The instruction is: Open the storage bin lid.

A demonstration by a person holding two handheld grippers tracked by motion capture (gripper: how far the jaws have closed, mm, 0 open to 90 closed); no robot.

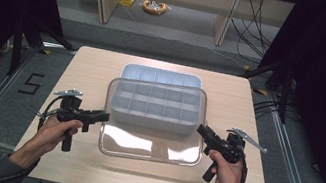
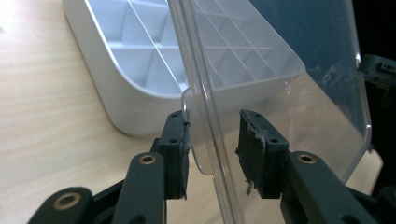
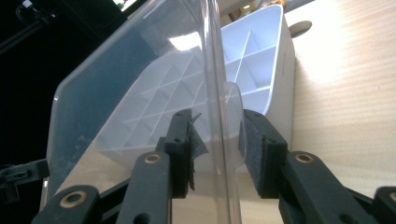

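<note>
Clear lid (image 1: 155, 120) held off the table (image 1: 94, 66) between two grippers, one at each short end, tilted: far edge over the tray (image 1: 161, 77), near edge lower and toward the person. White divided tray seen through the lid in its far half; near half of lid shows glare.

Left gripper (image 1: 104, 117) at the lid's left edge, jaws narrowed onto the rim tab. Left gripper view: lid (image 2: 280, 84) rim running edge-on between the pads (image 2: 180, 144), one pad touching the tab, the other a little off the plastic. Tray (image 2: 130, 79) just beyond, on the wood.

Right gripper (image 1: 201, 129) at the lid's right edge, jaws likewise narrowed on the tab. Right gripper view: lid (image 3: 140, 79) edge-on between pads (image 3: 254, 144), both close against the tab; tray (image 3: 275, 60) behind and below.

Both hands (image 1: 55, 131) low at the near table corners, grippers pointing inward toward each other. Tray flat at the table's far middle, open, compartments bare where visible.
</note>
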